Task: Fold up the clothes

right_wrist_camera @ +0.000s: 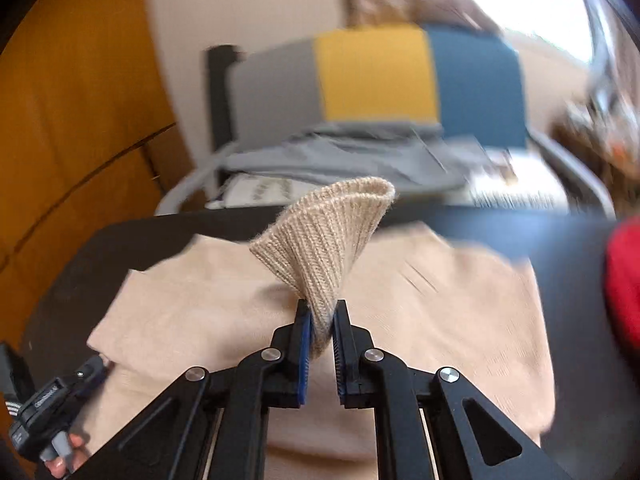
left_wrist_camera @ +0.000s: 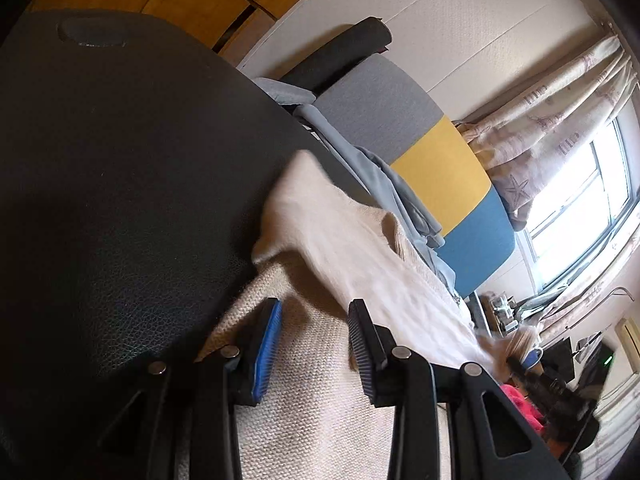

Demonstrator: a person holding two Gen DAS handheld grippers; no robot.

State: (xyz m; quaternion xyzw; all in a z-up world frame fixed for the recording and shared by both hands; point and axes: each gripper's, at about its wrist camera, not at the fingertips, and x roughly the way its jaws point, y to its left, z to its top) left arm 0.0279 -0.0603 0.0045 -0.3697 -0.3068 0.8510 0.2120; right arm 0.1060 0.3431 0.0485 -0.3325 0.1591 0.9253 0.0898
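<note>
A beige knit sweater [right_wrist_camera: 440, 320] lies spread on a black leather-textured table [right_wrist_camera: 580, 340]. My right gripper [right_wrist_camera: 320, 320] is shut on the sweater's ribbed cuff [right_wrist_camera: 328, 232], which stands up in a cone above the fingers. In the left wrist view the sweater [left_wrist_camera: 340, 248] runs across the table [left_wrist_camera: 120, 180], partly lifted and blurred. My left gripper [left_wrist_camera: 314, 316] is open just above the knit fabric, with nothing between its blue pads [left_wrist_camera: 267, 350]. The left gripper body also shows in the right wrist view [right_wrist_camera: 44, 412], at the sweater's left edge.
Behind the table stands a grey, yellow and blue panel [right_wrist_camera: 380, 76] with grey clothes [right_wrist_camera: 340, 156] piled in front. A red item [right_wrist_camera: 624, 280] sits at the right. Wooden cabinets [right_wrist_camera: 72, 120] are at the left, a curtained window [left_wrist_camera: 580, 184] at the right.
</note>
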